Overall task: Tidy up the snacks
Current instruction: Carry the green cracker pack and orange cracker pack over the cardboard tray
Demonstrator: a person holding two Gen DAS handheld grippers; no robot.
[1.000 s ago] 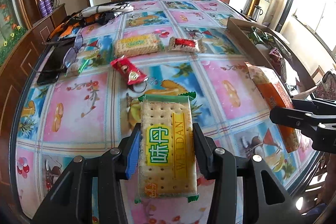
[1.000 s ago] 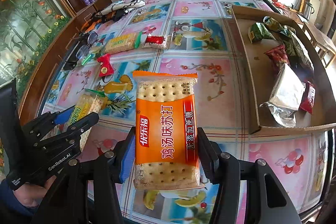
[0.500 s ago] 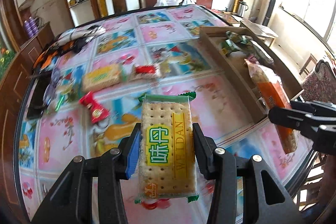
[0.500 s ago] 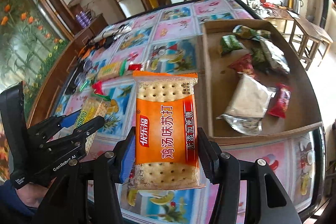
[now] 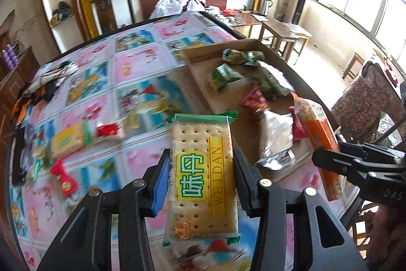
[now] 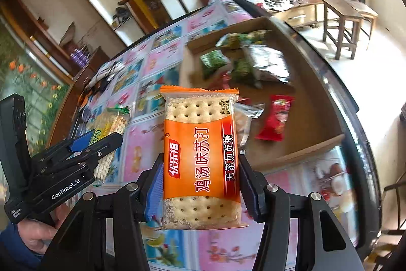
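Left tongs (image 5: 201,175) clamp the green cracker pack (image 5: 201,177) by its long edges; right tongs (image 6: 200,184) clamp the orange cracker pack (image 6: 201,156) likewise. Both packs hang above the counter (image 5: 142,62), near the box (image 5: 203,83). Packs are light, film slippery, crackers brittle: squeeze gently.

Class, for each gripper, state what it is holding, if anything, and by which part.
Left gripper: green cracker packet, clamped across its long side edges. Right gripper: orange cracker packet, likewise pinched across its long sides.
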